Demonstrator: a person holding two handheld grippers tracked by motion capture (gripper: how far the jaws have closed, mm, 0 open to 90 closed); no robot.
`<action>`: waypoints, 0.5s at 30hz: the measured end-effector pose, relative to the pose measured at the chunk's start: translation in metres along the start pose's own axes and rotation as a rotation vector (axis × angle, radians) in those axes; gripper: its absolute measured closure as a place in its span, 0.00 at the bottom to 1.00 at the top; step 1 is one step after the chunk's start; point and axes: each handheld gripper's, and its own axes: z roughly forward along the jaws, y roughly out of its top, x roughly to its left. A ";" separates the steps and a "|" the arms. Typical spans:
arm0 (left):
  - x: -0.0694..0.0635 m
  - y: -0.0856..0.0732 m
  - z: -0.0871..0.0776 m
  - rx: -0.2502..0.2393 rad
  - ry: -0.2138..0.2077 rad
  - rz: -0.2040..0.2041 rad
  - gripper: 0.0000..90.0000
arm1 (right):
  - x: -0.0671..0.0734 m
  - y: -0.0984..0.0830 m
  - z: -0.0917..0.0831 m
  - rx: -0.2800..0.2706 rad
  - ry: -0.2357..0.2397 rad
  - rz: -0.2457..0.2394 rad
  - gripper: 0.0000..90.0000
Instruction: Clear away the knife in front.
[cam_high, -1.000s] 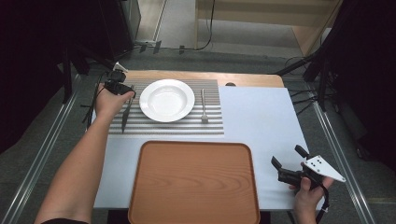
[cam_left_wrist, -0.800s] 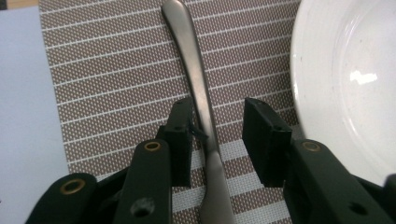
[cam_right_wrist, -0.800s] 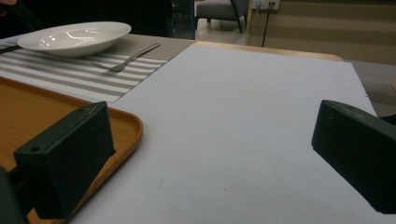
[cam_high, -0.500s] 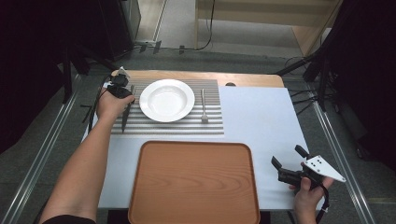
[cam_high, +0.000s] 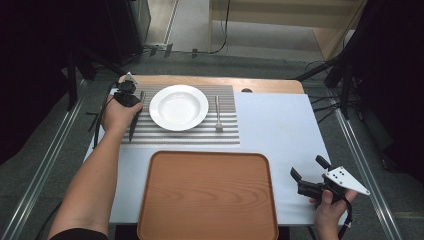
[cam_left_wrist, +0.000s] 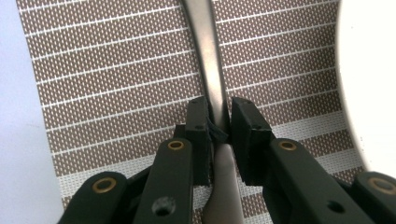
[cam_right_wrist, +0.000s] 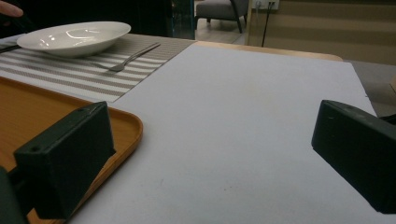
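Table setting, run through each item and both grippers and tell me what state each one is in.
Knife: flat on placemat, between the left gripper's jaws.
Left gripper: jaws just closed in, pads on knife.
Right gripper: open, holding nothing.
Plate: upright, empty.
Fork: lying flat, untouched.
Tray: empty.

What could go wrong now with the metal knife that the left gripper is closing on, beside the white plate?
1. The left gripper has just been closing on the slim metal knife near its handle, so the long blade end may tip down when lifted.
2. The smooth knife might slip or twist between the pads.
3. The round white plate lies close beside it and could be knocked.
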 end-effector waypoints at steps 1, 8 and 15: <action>0.000 -0.001 0.000 -0.002 0.002 0.010 0.86 | 0.000 0.000 0.000 0.000 0.000 -0.001 0.00; -0.006 0.001 0.001 0.011 0.038 0.047 0.85 | 0.000 0.000 0.000 0.001 0.001 0.002 0.00; -0.006 0.000 0.001 0.010 0.041 0.044 0.88 | 0.000 0.000 0.000 0.002 0.001 0.002 0.00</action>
